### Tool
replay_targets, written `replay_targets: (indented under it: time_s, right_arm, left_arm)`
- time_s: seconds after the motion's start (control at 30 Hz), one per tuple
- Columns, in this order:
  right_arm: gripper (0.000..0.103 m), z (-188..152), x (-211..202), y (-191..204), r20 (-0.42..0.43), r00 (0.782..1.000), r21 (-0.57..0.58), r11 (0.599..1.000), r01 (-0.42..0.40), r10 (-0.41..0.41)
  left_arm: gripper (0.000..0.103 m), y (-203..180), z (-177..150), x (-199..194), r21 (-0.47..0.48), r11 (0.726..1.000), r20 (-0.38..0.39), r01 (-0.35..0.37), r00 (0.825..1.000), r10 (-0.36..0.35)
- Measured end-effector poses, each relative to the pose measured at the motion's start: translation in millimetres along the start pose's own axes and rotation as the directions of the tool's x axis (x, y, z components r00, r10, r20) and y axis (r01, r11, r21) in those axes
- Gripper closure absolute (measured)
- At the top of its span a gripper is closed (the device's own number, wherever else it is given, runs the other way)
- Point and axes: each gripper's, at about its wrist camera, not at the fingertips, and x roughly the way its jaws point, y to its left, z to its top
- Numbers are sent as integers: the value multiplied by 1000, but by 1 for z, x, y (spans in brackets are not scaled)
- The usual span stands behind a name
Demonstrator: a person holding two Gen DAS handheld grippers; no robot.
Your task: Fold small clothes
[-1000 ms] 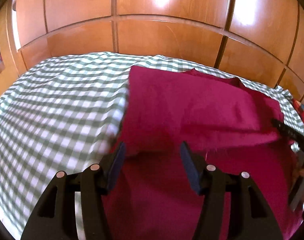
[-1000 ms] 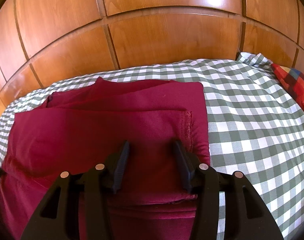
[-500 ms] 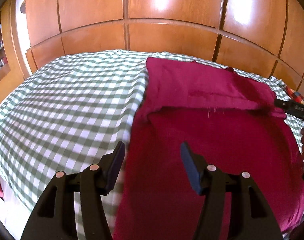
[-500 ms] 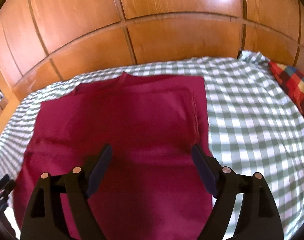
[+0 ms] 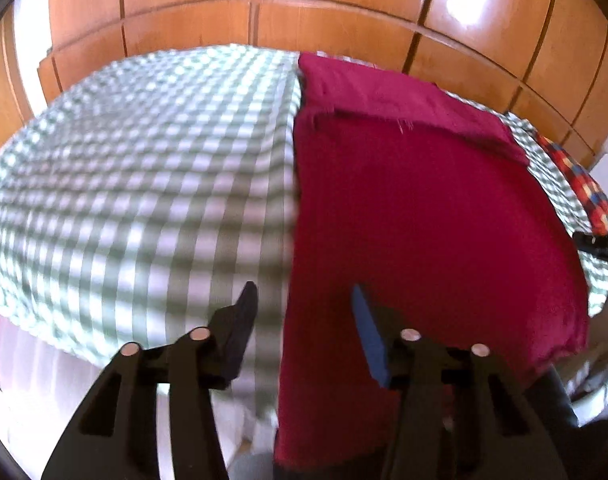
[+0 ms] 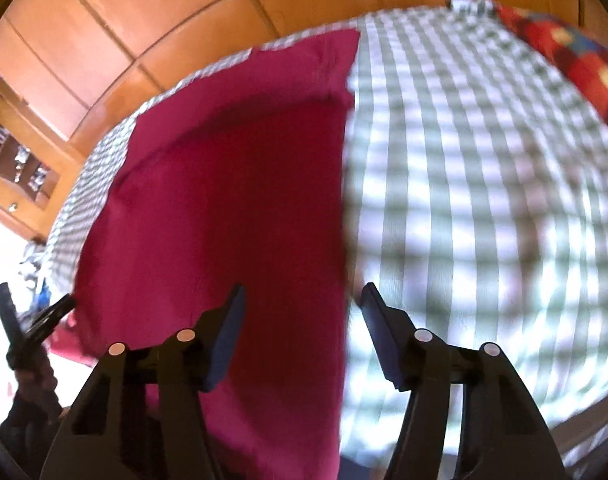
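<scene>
Left wrist view: left hand-held gripper (image 5: 302,300) has its jaws apart and empty, straddling the left edge of the dark crimson cloth garment (image 5: 424,220). The garment lies flat ahead on the green-and-white checked bedcover (image 5: 144,160); its far end is already doubled back toward the gripper.

Right wrist view: right hand-held gripper (image 6: 302,300) also stands apart, empty, over the garment's (image 6: 232,200) right edge, near end draping off the bed. One fold looks done; further folds remain.
</scene>
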Motion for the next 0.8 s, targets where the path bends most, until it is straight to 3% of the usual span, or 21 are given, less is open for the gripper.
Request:
replay_targets:
  time_s: [0.17, 0.23, 0.3, 0.37, 0.4, 0.5, 0.63, 0.8]
  right_arm:
    - [50, -50, 0, 13, -119, 992, -12, 999, -44, 42]
    - [51, -65, 8, 17, -162, 986, -16, 999, -50, 47]
    - [66, -70, 17, 20, -184, 982, -18, 999, -50, 46]
    - [79, -69, 18, 24, -183, 981, -22, 998, -62, 56]
    - [86, -66, 15, 27, -178, 981, -32, 997, -77, 70]
    - [90, -51, -1, 42, -137, 982, -68, 987, -143, 133]
    - [90, -19, -31, 56, -12, 975, -79, 971, -224, 224]
    - [90, 27, -40, 48, 113, 963, -55, 970, -238, 243]
  left_arm:
    - [68, -2, -32, 0, -50, 998, -91, 40, 995, -45]
    - [80, -5, -38, 4, -46, 998, -114, 42, 992, -47]
    - [91, -9, -39, 7, -27, 999, -123, 38, 992, -41]
    - [93, -11, -36, 5, -10, 999, -129, 49, 990, -50]
    - [94, -11, -32, 2, -5, 998, -125, 62, 990, -62]
    - [94, -6, -21, -14, -13, 994, -91, 112, 989, -112]
    - [94, 3, 9, -31, -104, 967, 1, 233, 972, -234]
    - [94, 2, 52, -34, -100, 944, 98, 313, 948, -304]
